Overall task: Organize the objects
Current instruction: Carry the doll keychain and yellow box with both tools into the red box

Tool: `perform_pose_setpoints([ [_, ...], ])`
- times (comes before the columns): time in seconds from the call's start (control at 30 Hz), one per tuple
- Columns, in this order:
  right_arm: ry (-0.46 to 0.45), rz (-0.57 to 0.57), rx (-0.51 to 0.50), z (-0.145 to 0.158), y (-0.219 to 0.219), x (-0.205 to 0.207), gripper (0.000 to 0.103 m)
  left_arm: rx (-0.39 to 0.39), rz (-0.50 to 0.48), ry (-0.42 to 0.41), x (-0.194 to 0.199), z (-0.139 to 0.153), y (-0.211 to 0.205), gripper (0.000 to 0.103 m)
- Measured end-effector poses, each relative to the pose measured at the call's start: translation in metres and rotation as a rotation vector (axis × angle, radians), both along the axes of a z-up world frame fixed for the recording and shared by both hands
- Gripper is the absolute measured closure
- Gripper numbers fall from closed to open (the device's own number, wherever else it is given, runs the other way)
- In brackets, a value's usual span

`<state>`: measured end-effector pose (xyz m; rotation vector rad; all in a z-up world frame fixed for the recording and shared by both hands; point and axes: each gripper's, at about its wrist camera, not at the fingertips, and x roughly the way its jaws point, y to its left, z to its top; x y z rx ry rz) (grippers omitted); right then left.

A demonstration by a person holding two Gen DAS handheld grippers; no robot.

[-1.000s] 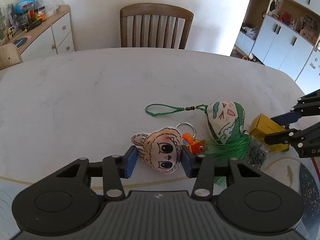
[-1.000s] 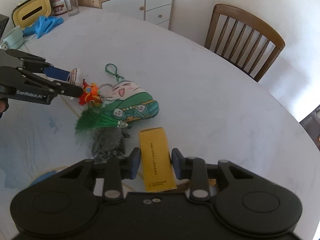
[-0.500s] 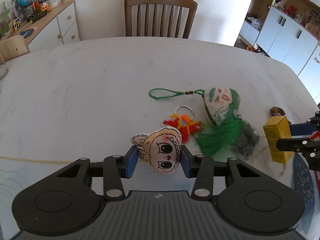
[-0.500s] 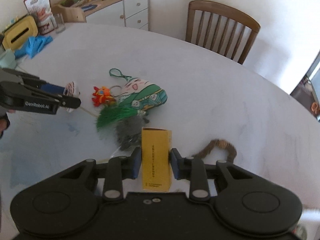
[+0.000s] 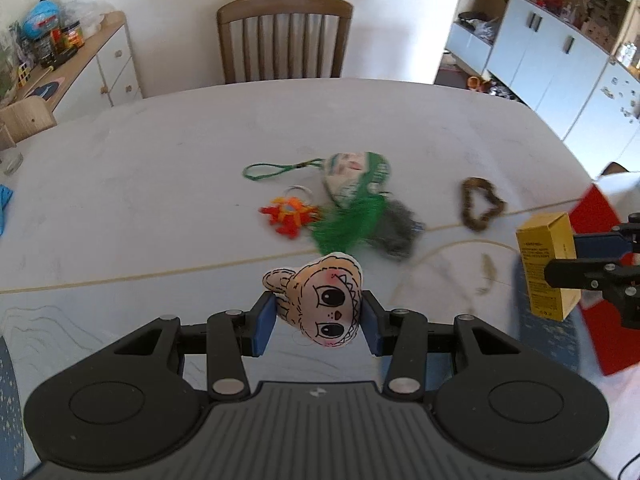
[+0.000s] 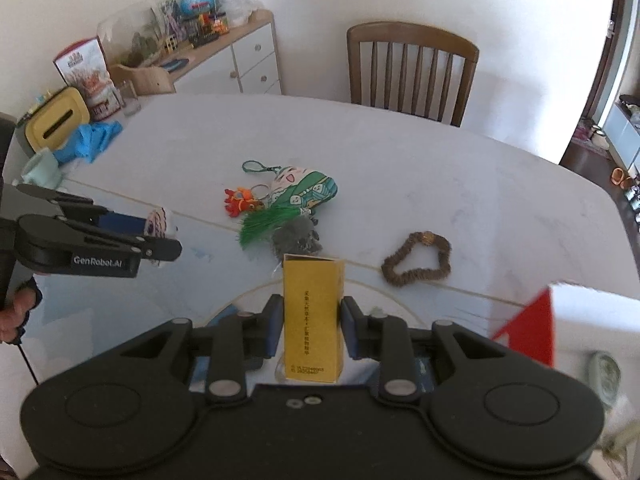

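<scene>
Above the white marble table, the left gripper clamps a beige big-eyed plush face charm; the right gripper clamps an upright yellow cardboard box. On the table beyond both lie a green tasselled plush pendant and a brown bead bracelet.
</scene>
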<state>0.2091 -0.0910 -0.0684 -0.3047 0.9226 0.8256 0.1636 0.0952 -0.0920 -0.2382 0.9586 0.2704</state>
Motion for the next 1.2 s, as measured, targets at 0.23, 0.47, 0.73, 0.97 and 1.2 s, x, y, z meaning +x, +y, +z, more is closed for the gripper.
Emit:
perform_pose_setpoints([
  [0.23, -0.01, -0.039, 0.053, 0.029, -0.045, -0.016, 0.074, -0.037, -0.039, 0.002, -0.01, 0.027, -0.042, 0.059],
  [0.47, -0.005, -0.118, 0.103, 0.044, -0.092, -0.023, 0.074, -0.076, -0.069, -0.024, -0.004, 0.054, -0.092, 0.059],
  [0.73, 0.004, -0.217, 0.136, 0.049, -0.158, -0.019, 0.074, -0.092, -0.155, -0.06, 0.015, 0.076, -0.163, 0.059],
  [0.97, -0.008, -0.281, 0.135, 0.046, -0.21, -0.007, 0.074, -0.088, -0.253, -0.058, 0.044, 0.079, -0.227, 0.059],
  [1.2, -0.014, -0.352, 0.125, 0.039, -0.262, 0.011, 0.074, -0.074, -0.325, -0.034, 0.073, 0.071, -0.282, 0.059],
])
